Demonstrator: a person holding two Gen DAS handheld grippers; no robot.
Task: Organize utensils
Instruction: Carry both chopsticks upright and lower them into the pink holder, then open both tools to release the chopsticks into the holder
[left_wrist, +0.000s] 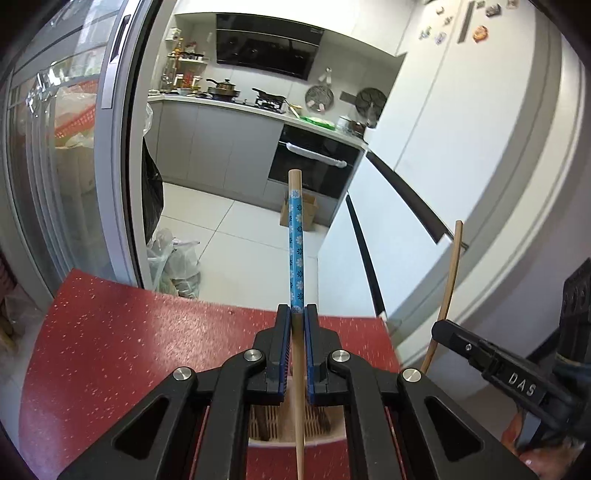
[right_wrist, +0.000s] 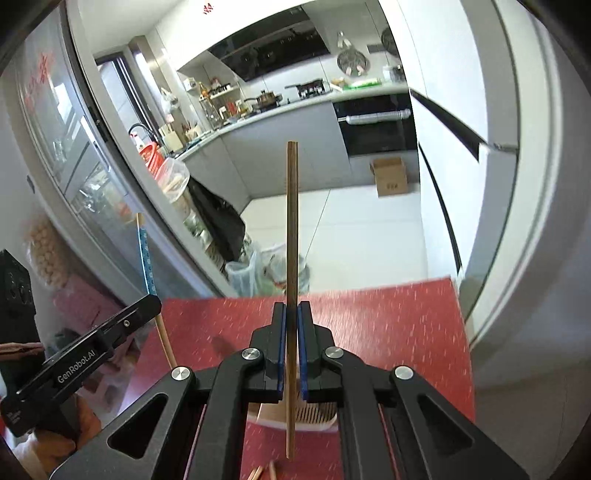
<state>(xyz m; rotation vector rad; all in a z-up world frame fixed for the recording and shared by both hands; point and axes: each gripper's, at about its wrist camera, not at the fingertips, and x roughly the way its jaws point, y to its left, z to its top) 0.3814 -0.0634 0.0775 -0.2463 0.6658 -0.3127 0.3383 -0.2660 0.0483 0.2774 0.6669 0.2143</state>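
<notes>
My left gripper (left_wrist: 297, 314) is shut on a blue floral-patterned chopstick (left_wrist: 296, 240), held upright above the red table (left_wrist: 129, 350). My right gripper (right_wrist: 291, 312) is shut on a plain brown chopstick (right_wrist: 291, 221), also upright. Each shows in the other's view: the brown chopstick (left_wrist: 448, 284) at the right, the blue one (right_wrist: 146, 258) at the left. A white utensil holder with a slatted bottom (left_wrist: 273, 424) sits on the table under the left gripper; it also shows below the right gripper (right_wrist: 314, 413). More chopstick tips (right_wrist: 264, 472) lie on the table near the bottom edge.
The red table ends ahead at a far edge (right_wrist: 369, 291). Beyond it are the tiled kitchen floor, plastic bags (left_wrist: 173, 262), a cardboard box (right_wrist: 389, 177), a glass sliding door at the left (left_wrist: 55, 166) and a white fridge at the right (left_wrist: 461, 129).
</notes>
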